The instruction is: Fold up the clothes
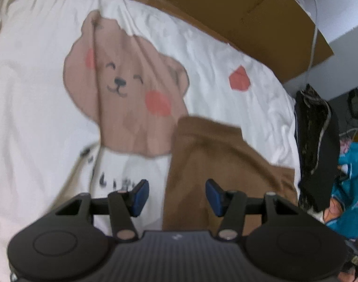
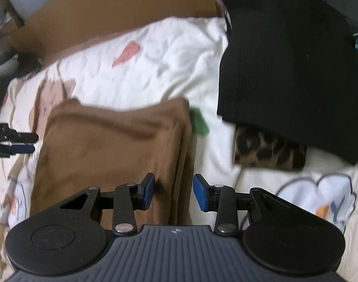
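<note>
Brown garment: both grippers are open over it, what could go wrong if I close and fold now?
The left gripper straddles the brown garment's left edge, so it may pinch the bear-print sheet too. The right gripper sits over stacked layers at the right edge; grabbing only some could undo the fold. The black knit and leopard-print piece lie close on the right and might snag.

Left gripper [image 1: 177, 196] hangs wide open over the brown garment [image 1: 216, 164]. Beside it, the white bear-print sheet [image 1: 38, 117] lies rumpled.
</note>
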The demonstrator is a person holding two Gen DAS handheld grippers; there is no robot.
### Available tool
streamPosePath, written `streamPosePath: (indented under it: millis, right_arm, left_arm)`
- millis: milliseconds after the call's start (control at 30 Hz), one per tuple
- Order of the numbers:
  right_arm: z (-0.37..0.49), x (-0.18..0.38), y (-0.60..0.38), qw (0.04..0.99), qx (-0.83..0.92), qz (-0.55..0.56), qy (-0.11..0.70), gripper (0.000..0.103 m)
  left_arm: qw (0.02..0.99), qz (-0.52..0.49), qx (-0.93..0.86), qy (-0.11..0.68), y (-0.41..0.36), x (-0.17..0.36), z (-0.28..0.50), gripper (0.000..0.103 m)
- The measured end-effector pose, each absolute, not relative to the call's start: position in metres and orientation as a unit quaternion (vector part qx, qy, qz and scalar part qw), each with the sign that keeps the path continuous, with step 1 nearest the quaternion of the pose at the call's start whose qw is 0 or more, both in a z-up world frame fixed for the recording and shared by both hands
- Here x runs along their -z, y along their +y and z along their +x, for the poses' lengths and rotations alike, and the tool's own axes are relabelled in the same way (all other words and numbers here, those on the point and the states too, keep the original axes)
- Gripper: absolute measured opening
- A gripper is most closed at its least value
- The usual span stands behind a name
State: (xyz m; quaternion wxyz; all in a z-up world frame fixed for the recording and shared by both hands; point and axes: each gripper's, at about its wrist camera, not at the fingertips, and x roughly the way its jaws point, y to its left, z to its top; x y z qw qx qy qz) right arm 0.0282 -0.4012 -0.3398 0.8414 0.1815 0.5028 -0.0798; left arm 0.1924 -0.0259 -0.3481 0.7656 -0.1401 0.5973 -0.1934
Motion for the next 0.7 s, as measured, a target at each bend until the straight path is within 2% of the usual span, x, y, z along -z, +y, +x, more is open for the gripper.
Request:
streamPosePath:
  millis: [333,700]
  right_arm:
    - [-0.004,0.346,-0.401,0.831,0.078,0.181,0.521,0.043]
    - [-0.053,0.355,-0.389,0.782,0.029,0.264,0.564,0.043]
  left_arm:
    - [0.745,-0.099,0.202,0.628,-0.019,0.362,0.142,0.056]
    - [0.681,-0.076,0.257,0.681,-0.016,0.379,0.100,0.056]
